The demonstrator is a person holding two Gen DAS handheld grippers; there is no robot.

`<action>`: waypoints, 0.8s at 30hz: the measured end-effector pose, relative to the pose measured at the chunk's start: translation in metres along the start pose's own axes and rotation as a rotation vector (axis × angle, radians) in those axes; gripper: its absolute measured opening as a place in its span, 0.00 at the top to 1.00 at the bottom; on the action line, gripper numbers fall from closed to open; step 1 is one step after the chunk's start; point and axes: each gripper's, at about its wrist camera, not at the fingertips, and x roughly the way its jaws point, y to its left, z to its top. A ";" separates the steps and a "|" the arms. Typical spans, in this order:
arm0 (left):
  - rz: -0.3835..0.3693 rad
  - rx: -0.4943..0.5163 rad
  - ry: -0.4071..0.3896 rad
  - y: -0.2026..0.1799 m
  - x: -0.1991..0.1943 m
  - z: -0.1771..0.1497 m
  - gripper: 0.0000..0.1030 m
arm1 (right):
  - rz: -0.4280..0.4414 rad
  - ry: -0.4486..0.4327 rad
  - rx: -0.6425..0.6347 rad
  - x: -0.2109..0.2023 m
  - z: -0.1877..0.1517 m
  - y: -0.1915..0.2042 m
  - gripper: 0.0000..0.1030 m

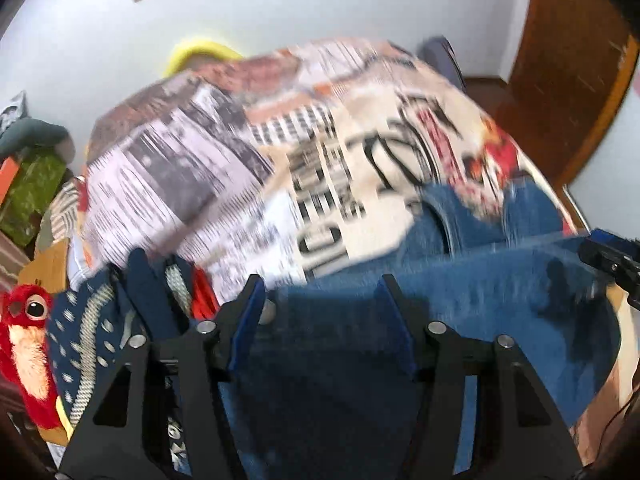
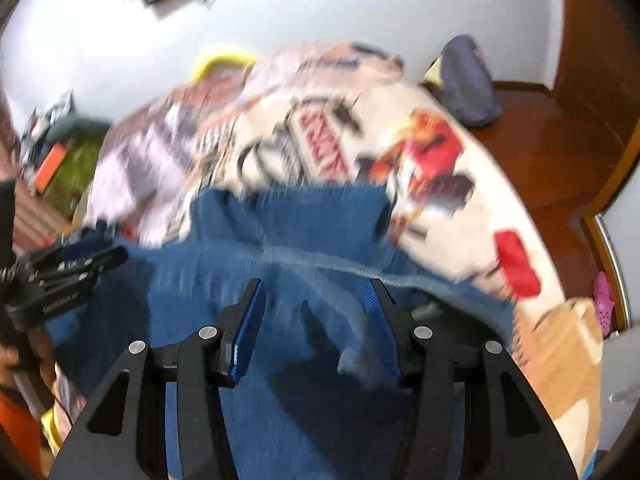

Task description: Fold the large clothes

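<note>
Garment: a large blue denim piece of clothing (image 1: 460,300), looking like jeans, lies spread on a bed covered with a cream blanket printed in newspaper blocks, black lettering and red figures (image 1: 248,152).
Where it lies: on the near part of the bed, directly under both grippers; the printed blanket shows bare beyond it, towards the white wall (image 1: 320,8).
Long axis: in the left wrist view the denim runs from the foreground up and to the right, where two rounded parts of it (image 1: 532,208) point away towards the far edge. Motion blur makes it hard to say whether these are leg ends or folds.
Right wrist view: the blue denim (image 2: 288,224) fills the middle, with a pale seam crossing it side to side just beyond the fingertips.
Left gripper (image 1: 320,288): black arms with blue pads, jaws about half apart; denim lies between and under them, but I cannot tell whether the pads press on it.
Right gripper (image 2: 316,292): jaws part-open, somewhat narrower; a raised fold of denim sits between the pads; a grip cannot be confirmed.
Left of the bed: a red plush bird with a big eye (image 1: 24,344) beside dark blue spotted cloth (image 1: 88,340).
Right side: brown wooden floor (image 2: 540,152).
</note>
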 end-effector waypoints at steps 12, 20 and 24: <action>-0.174 0.042 0.025 -0.026 -0.028 -0.060 0.42 | 0.138 0.068 -0.164 -0.008 -0.041 0.030 0.54; -0.121 0.162 0.083 -0.046 -0.003 -0.114 0.39 | 0.055 0.264 -0.148 0.028 -0.061 -0.017 0.54; -0.097 0.190 0.053 -0.055 -0.001 -0.118 0.32 | -0.013 0.212 -0.016 0.031 -0.032 -0.054 0.54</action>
